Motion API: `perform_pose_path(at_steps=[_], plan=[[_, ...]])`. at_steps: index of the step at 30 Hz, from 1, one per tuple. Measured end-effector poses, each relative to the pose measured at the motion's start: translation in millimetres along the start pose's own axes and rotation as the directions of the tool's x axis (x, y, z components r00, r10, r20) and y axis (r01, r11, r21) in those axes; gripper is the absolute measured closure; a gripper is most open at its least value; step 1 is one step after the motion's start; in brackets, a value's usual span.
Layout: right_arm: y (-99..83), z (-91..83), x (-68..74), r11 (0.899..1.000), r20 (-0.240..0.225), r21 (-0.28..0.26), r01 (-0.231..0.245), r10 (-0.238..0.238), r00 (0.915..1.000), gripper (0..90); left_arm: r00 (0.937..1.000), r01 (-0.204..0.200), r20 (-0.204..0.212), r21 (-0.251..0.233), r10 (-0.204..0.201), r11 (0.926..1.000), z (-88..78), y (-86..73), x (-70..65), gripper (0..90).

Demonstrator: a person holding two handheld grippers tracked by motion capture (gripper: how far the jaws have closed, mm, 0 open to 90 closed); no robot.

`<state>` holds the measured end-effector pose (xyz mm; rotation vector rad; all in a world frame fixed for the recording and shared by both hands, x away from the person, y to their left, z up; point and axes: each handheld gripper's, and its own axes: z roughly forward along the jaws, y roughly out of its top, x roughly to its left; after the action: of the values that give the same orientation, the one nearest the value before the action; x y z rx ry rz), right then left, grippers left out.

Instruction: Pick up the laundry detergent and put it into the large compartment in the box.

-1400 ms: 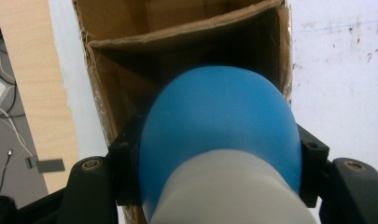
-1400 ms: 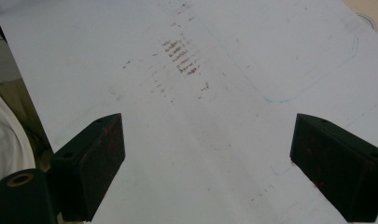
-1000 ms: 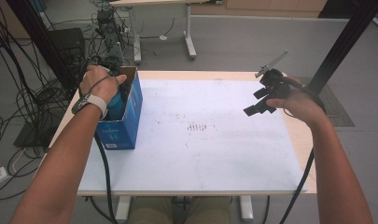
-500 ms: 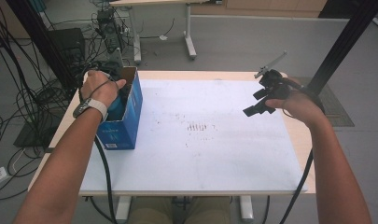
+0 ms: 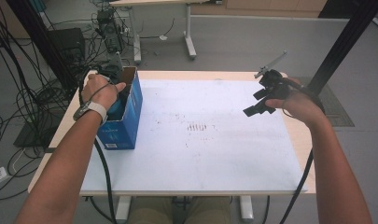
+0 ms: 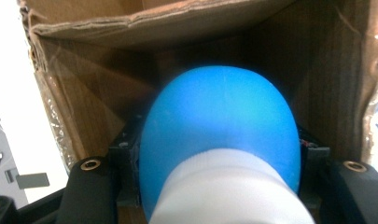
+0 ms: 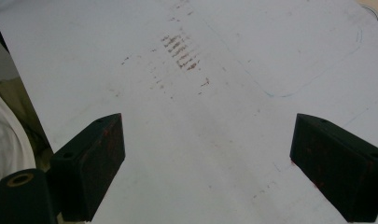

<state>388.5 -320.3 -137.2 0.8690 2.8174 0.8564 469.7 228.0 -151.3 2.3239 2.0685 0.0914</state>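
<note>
I run both grippers from my station. The left gripper (image 5: 113, 95) sits down inside the open-topped blue carton (image 5: 126, 123) at the left edge of the counter (image 5: 214, 158), and its jaws are clamped on a blue-and-white object (image 6: 219, 140) — a rounded blue dome above a white, ribbed-looking band. In the left gripper view the object sits between brown cardboard walls, so it is inside the carton.

Handling judgement: the dome looks smooth and glossy, so I expect it to be slippery under the pads; the white band looks textured and should give the surer hold. I cannot tell whether the object is rigid or soft, nor its weight, though it appears light. The present hold falls across the widest part of the dome, low on its sides, which I consider adequate for a straight lift past the carton flap.

The right gripper (image 5: 256, 106) hovers above the right side of the counter — jaws wide apart, nothing between them, over the white surface with its faint brown marks (image 7: 182, 51).
</note>
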Motion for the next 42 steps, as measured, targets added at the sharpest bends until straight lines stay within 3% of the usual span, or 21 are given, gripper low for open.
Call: perform_pose_path(at_steps=[42], plan=[[-1.6, -3.2, 4.1, 1.000, 0.008, 0.000, -0.002, 0.002, 1.0000, 10.2, 1.0000, 0.002, 0.006, 0.008, -0.002, 1.0000, 0.4, 0.5, 2.2, 37.0]])
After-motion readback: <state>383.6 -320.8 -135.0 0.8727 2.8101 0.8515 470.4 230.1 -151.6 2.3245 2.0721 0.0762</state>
